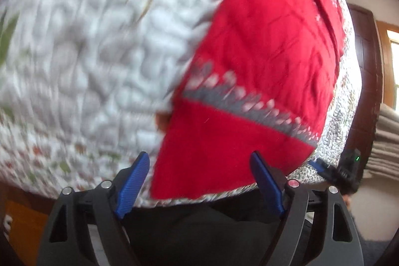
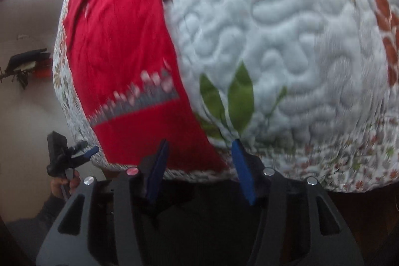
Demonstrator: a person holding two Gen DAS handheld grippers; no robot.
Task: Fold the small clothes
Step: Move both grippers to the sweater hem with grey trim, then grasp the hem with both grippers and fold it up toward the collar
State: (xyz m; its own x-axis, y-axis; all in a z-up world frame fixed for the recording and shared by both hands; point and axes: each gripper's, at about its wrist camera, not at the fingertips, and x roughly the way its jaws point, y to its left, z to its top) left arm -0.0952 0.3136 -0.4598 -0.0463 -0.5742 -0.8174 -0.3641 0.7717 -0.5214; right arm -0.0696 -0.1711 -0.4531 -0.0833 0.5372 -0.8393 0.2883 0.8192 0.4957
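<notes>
Your left hand-held gripper [image 1: 199,181] is hovering spread wide, empty, at the bottom of its frame over the red garment [image 1: 261,54] lying flat on the quilted bed cover [image 1: 87,54]. Your right hand-held gripper [image 2: 199,168] is gaping too, garment upper left.

One red garment [image 1: 251,61] is laid on one quilted bedspread [image 1: 94,61]. Two grippers are counted: left [image 1: 200,181], right [image 2: 199,166].
</notes>
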